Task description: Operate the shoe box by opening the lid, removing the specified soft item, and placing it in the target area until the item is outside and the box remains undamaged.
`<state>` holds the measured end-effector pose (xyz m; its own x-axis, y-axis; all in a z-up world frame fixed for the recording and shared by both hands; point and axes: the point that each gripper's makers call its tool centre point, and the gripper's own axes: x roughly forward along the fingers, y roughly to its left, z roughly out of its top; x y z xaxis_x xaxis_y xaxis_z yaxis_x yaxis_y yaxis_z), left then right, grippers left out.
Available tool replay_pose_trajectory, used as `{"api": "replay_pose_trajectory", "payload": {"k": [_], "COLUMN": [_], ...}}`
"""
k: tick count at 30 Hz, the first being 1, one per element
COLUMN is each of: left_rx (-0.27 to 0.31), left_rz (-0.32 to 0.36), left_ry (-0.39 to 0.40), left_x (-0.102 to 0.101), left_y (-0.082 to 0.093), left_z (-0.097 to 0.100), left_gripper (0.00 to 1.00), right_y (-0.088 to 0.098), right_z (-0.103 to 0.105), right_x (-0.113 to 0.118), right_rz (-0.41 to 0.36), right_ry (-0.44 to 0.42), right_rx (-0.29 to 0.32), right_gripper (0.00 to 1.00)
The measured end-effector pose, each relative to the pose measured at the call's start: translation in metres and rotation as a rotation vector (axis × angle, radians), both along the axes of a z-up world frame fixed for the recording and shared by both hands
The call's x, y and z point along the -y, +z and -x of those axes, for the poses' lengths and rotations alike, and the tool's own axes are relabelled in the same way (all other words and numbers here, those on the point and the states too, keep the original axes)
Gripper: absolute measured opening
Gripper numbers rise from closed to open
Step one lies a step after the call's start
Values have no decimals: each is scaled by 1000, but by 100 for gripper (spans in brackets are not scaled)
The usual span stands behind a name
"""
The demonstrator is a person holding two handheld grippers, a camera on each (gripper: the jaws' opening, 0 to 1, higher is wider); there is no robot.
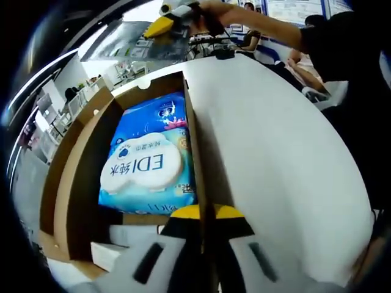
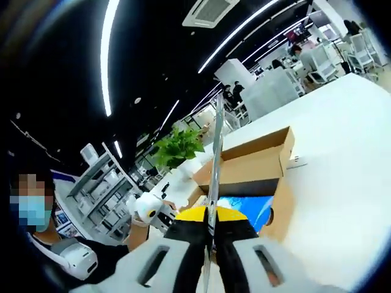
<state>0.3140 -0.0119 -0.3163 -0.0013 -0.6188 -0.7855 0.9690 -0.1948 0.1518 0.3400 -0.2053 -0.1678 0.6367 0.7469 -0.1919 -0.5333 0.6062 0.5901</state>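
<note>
Box-opening step is looking done; removal step is starting. Shoe box (image 1: pixel 79 165) is sitting open on the white worktop (image 1: pixel 281 165), with no lid over it. The soft item, a blue wipes pack (image 1: pixel 149 162), is lying flat on the box floor against the right-hand wall.

Left gripper (image 1: pixel 204 213) is pinching the top edge of the box's thin side wall, one jaw on each side, steadying the box. Right gripper (image 1: pixel 164 23) is hovering high beyond the far end of the box, clamped onto a thin glossy sheet (image 1: pixel 131 41). In the right gripper view, that gripper (image 2: pixel 212 215) is biting the sheet (image 2: pixel 217 140) edge-on, with the box (image 2: pixel 250 168) and pack (image 2: pixel 244 207) lying below it. Can't tell if the sheet is the lid or a liner.

Next move, probably: right gripper is needing to drop the sheet aside, then reach in for the pack.

Box: plain brown cardboard, matte, with thin walls that could crease easily. Pack: soft, shiny plastic film, pillowy, with a white oval label. Worktop: smooth.
</note>
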Motion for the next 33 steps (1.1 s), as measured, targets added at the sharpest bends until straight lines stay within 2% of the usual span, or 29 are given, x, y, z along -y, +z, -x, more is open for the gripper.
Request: {"api": "replay_pose_trajectory", "payload": {"k": [6, 10, 13, 15, 17, 18, 24, 25, 28, 30, 32, 33], "left_rx": [2, -7, -11, -10, -8, -7, 0, 5, 11, 11, 11, 10], "left_rz": [-8, -5, -7, -12, -17, -20, -37, -44, -52, -54, -56, -56], "left_ry": [11, 12, 9, 13, 16, 17, 21, 23, 22, 24, 24, 25], "left_x": [-1, -1, -1, -1, -1, -1, -2, -3, -4, -4, -4, -4], "left_y": [-1, -1, -1, -2, -2, -2, -5, -5, -6, -6, -6, -6], "left_z": [2, 1, -2, -4, -5, -5, -6, -7, -7, -7, -7, -7], "left_gripper": [3, 3, 3, 3, 3, 3, 3, 3, 3, 3, 3, 3], "right_y": [5, 0, 1, 0, -3, -4, -10, -22, -30, -36, -40, -44], "right_z": [11, 12, 15, 14, 15, 17, 11, 4, -2, -7, -10, -12], "right_x": [32, 60, 70, 81, 86, 82, 85, 92, 97, 103, 105, 108], "right_rz": [81, 265, 316, 432, 517, 534, 552, 632, 677, 760, 808, 864], "right_ry": [-80, -124, -130, -127, -120, -120, -115, -79, -73, -56, -41, -26], "right_rx": [44, 83, 92, 136, 155, 167, 175, 194, 202, 215, 230, 241], "right_gripper": [1, 1, 1, 1, 1, 1, 1, 1, 1, 1, 1, 1]}}
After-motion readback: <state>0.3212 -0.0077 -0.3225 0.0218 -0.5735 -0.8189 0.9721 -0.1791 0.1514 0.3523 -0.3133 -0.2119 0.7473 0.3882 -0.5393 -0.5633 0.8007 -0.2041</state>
